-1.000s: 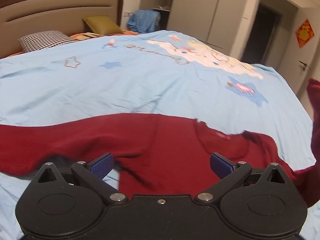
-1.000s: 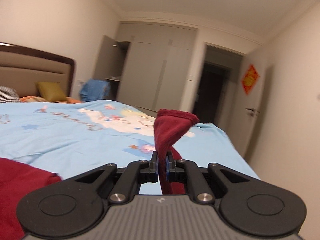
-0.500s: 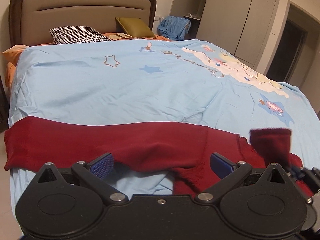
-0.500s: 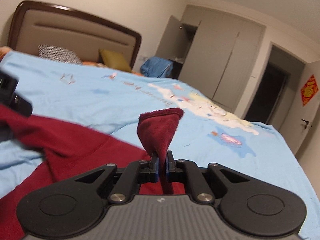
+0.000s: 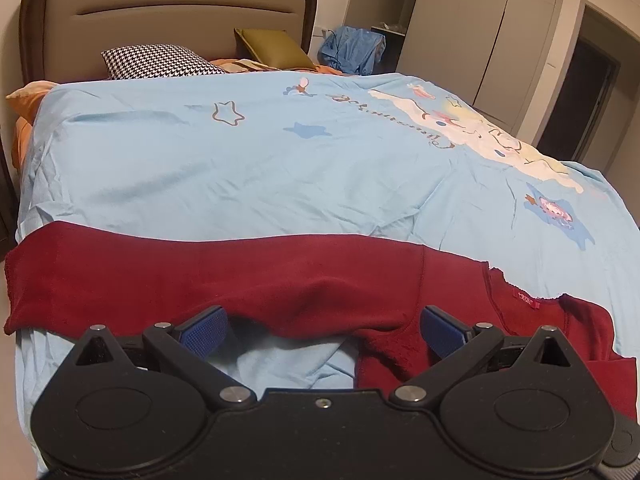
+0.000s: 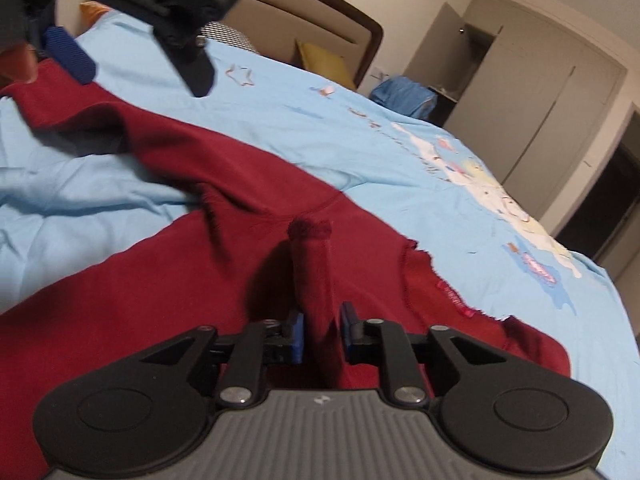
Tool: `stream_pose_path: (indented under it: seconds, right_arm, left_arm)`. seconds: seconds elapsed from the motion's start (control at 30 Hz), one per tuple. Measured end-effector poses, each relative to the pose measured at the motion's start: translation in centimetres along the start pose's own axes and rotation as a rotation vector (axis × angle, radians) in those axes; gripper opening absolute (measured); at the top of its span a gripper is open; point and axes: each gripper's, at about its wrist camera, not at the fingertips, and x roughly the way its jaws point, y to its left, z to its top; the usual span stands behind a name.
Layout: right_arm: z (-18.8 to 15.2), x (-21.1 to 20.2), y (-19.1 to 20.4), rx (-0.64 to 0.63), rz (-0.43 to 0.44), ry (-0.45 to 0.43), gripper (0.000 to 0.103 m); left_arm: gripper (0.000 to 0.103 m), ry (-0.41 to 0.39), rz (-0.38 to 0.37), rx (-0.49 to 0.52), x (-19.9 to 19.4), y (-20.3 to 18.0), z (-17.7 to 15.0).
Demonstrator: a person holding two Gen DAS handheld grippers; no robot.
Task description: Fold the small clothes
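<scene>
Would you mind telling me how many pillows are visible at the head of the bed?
2. A black-and-white houndstooth pillow lies toward the left, and an olive-green pillow leans against the headboard to its right. Others may be hidden beneath the blue cover.

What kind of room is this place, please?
Very likely a home bedroom. A bed with a padded headboard and pillows fills the view, covered by a light blue cartoon quilt. Tall wardrobe doors line the far wall. A dark red garment lies spread on the quilt.
</scene>
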Motion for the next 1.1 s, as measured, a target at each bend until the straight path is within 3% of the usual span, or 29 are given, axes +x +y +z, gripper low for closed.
stream_pose_path:
  seconds: [0.07, 0.2, 0.27, 0.4, 0.53, 0.73, 0.8, 1.0, 1.1]
  right_arm:
    - [-0.4, -0.6, -0.1, 0.008, 0.036, -0.001, 0.056]
    - [-1.8, -3.4, -2.0, 0.094, 0.088, 0.000, 0.076]
    - [-2.7, -4.8, -4.1, 0.181, 0.098, -0.004, 0.092]
    - [-5.8, -7.1, -9.7, 0.400, 0.074, -0.016, 0.101]
    - [-9.3, -8.4, -15.8, 0.577, -0.031, -0.005, 0.103]
    - [-15.0, -7.4, -24.6, 0.857, -0.081, 0.009, 0.102]
    - [-16.8, -6.2, -27.0, 0.943, -0.083, 0.019, 0.095]
    - [-19.2, -3.3, -30.8, 1.071, -0.003, -0.041, 0.072]
    - [-19.4, -1.9, -31.3, 1.100, 0.021, -0.021, 0.040]
  left_arm:
    - [0.102, -0.001, -0.008, 0.003, 0.2, -0.2, -0.1]
    - [0.102, 0.005, -0.040, 0.022, 1.2, -1.3, -0.8]
    - [0.102, 0.021, -0.056, 0.049, 2.2, -2.3, -1.5]
    - [0.102, 0.059, -0.057, 0.126, 4.5, -4.9, -3.3]
    - [0.102, 0.096, -0.037, 0.186, 6.6, -6.8, -5.1]
    - [0.102, 0.140, 0.009, 0.232, 8.5, -7.2, -7.3]
    - [0.102, 0.131, 0.008, 0.228, 8.6, -7.1, -7.6]
    - [0.103, 0.115, 0.017, 0.240, 8.4, -7.2, -8.0]
    - [0.103, 0.121, 0.020, 0.241, 8.3, -7.4, -7.8]
